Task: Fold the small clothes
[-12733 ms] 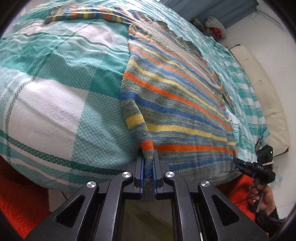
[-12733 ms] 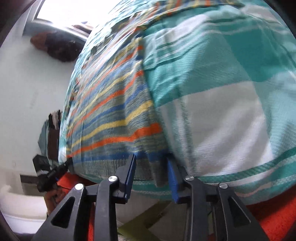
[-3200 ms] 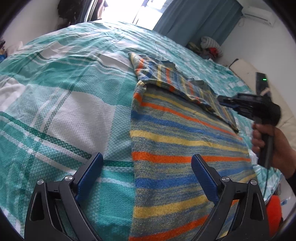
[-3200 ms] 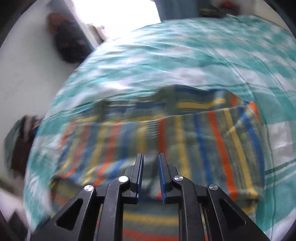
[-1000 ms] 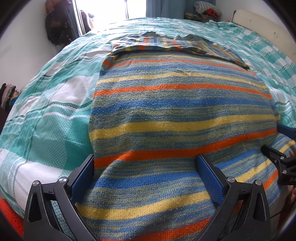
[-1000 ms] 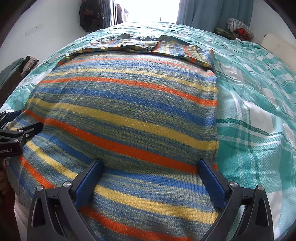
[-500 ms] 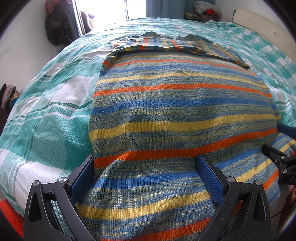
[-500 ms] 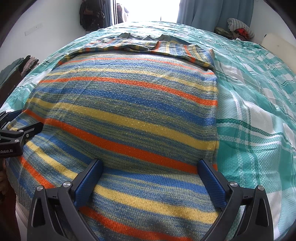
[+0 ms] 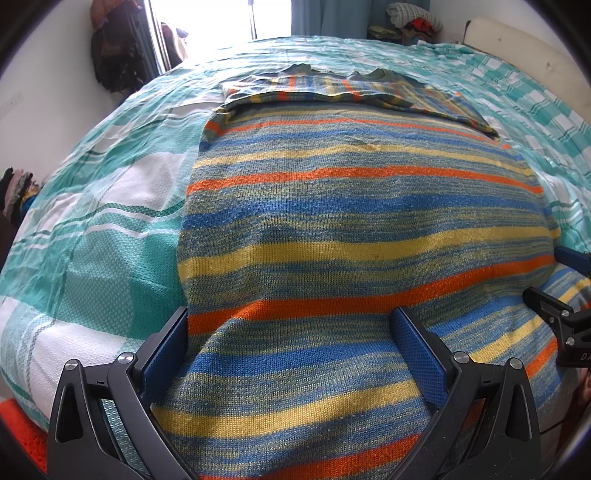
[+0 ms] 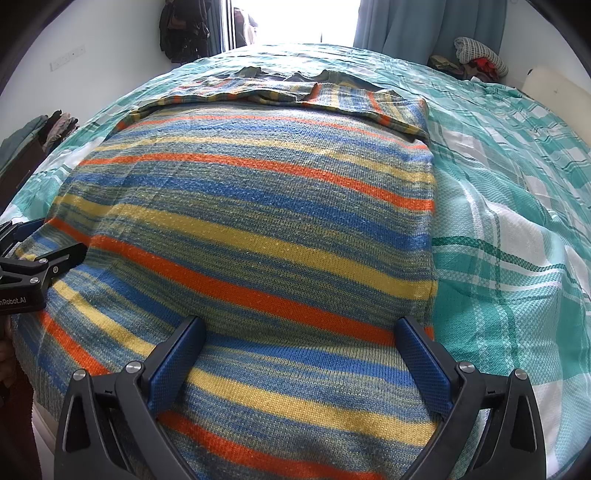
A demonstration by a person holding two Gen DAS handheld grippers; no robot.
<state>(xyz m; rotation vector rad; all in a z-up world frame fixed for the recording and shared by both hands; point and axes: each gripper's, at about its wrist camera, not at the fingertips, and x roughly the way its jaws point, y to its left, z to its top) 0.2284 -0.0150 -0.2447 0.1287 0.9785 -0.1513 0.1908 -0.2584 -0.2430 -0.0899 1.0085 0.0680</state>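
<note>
Sweater: one striped knit sweater (image 9: 362, 221) in blue, yellow and orange lies flat on the bed, its hem hanging over the near edge towards both cameras.
Sleeves: two, both already folded across the top of the body near the collar (image 10: 332, 99); from how they lie, that step looks done.
Body: not yet folded; it lies as a single spread layer from the shoulders down to the hem.
Left to do: by my reading, the hem end has to be brought up towards the collar, perhaps more than once, to make a compact bundle.
Progress: roughly the first half done, judging by the tucked sleeves alone.
Left gripper: one (image 9: 291, 347), jaws spread wide over the sweater's near left corner, holding nothing; its left finger sits at the garment's side edge.
Right gripper: one (image 10: 299, 350), jaws equally wide over the near right corner, nothing between them gripped; its right finger sits at the side edge.
Bed: one, covered by a teal-and-white checked bedspread (image 10: 517, 229) that reaches well past the sweater on both sides.
Other clothes: a small heap (image 10: 476, 55) by the far wall, well apart from the work.
Curtain: one blue curtain (image 10: 399, 22) beside the bright window.
</note>
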